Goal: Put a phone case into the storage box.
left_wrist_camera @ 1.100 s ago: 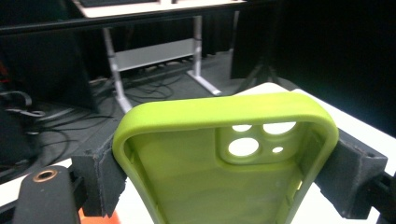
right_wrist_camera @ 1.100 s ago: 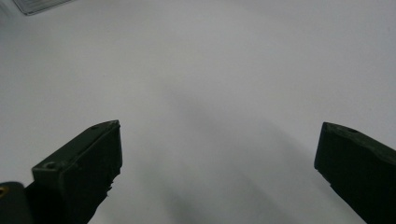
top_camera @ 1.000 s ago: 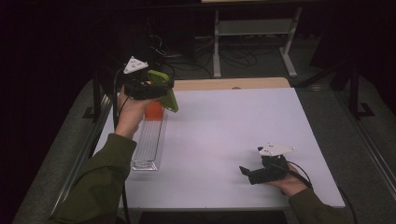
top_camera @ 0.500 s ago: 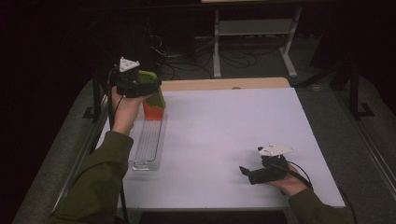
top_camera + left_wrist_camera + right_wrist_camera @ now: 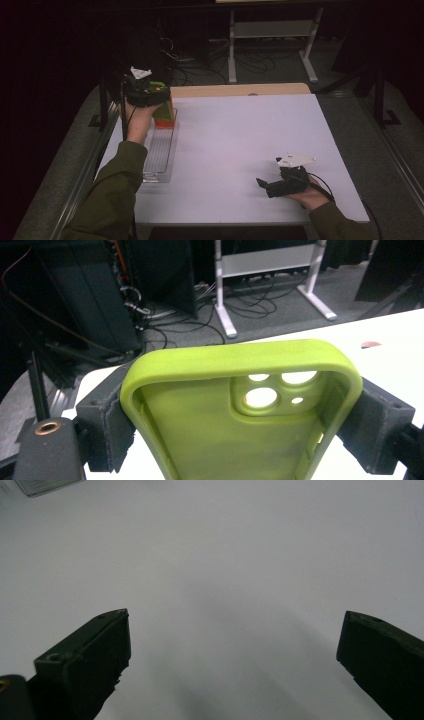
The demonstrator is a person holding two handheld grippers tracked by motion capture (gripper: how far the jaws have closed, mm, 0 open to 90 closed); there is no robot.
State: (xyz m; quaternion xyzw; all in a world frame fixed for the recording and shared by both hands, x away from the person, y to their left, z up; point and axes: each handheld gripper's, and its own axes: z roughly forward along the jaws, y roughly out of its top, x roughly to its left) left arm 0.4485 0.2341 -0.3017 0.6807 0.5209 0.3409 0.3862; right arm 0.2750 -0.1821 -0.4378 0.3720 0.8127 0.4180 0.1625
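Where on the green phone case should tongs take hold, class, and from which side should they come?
Across its two long side walls, coming in from the end away from the camera cutout. The case is a thin open shell with flat, parallel sides, so pads seat squarely there. The left tongs show it: one pad on each long edge, the cutout end pointing away.

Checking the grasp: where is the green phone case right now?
In the high view the green phone case is clamped in the left tongs at far left, above the orange item.
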